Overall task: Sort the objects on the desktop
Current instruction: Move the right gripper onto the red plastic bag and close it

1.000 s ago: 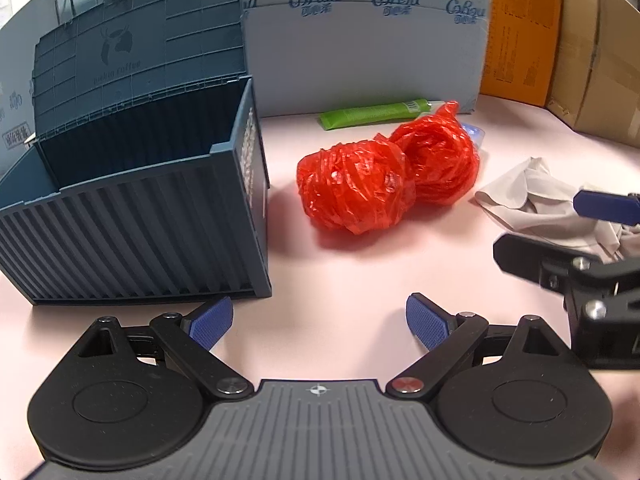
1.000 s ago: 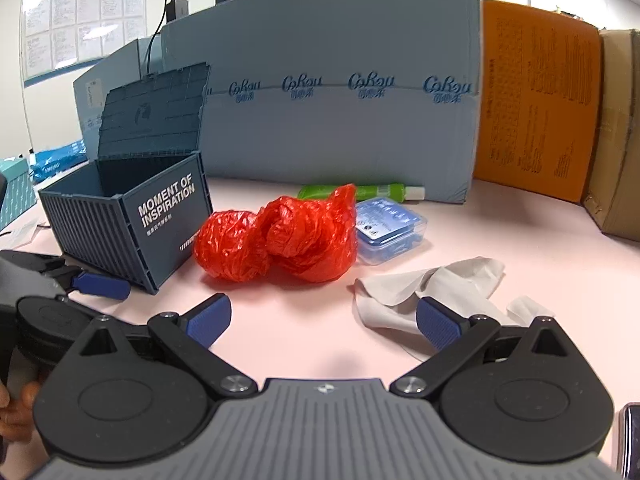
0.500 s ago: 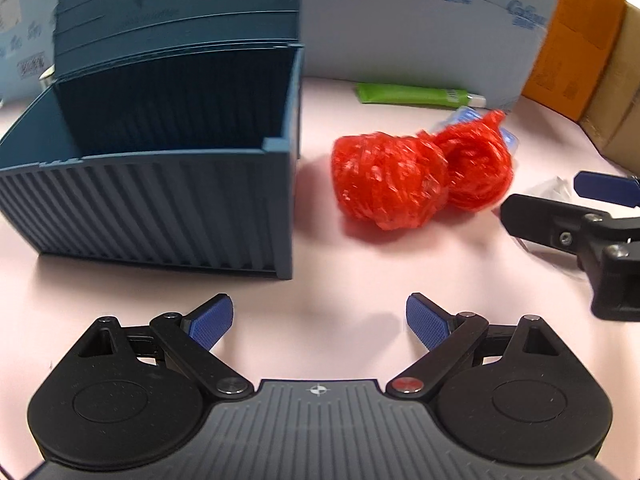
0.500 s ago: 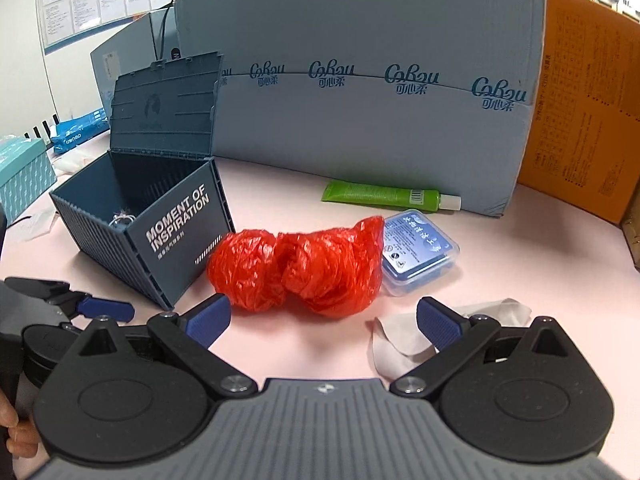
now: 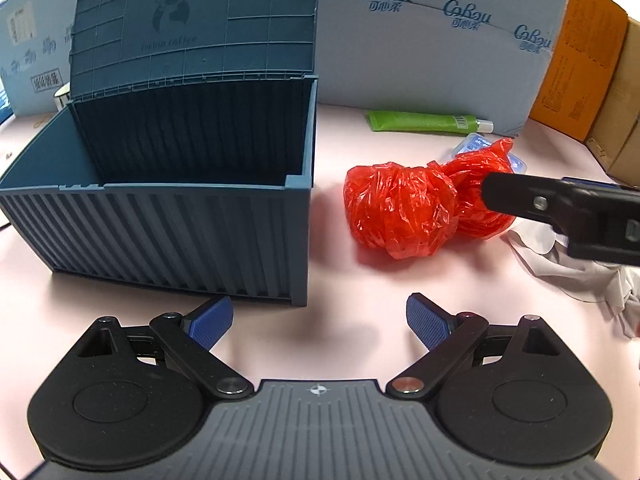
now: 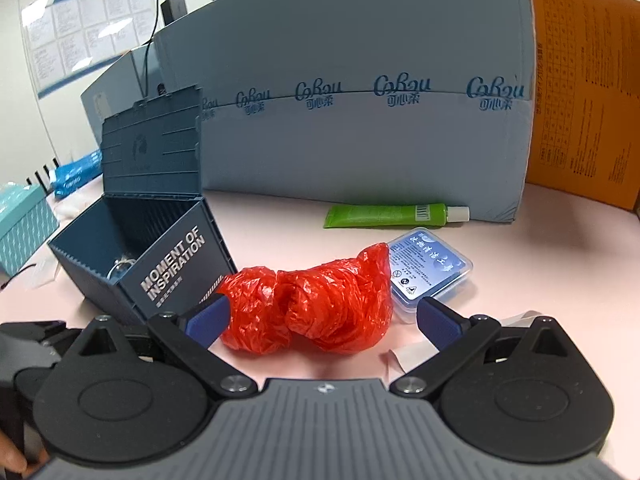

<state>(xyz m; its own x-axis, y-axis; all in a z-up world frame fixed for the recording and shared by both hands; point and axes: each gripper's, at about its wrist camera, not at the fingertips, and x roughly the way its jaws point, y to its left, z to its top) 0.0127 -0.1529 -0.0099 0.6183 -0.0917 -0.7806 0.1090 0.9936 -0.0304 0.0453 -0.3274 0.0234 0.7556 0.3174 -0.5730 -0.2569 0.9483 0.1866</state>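
- Since one second ago, right gripper (image 6: 320, 316) came forward to the red bag (image 6: 312, 304); now its blue pads (image 6: 434, 322) stand on both sides of the bag, wide apart, not pressing it.
- Pink table (image 5: 352, 292), with blue cartons (image 6: 360, 140) and an orange box (image 6: 584, 92) behind.
- Left gripper (image 5: 318, 320) is also wide apart and holds nothing, near the front corner of the open bin (image 5: 180, 208).
- Bag lies just right of the bin; behind it a blue case (image 6: 430, 270) and green tube (image 6: 392, 214); a white cloth (image 5: 580, 260) lies to the right.
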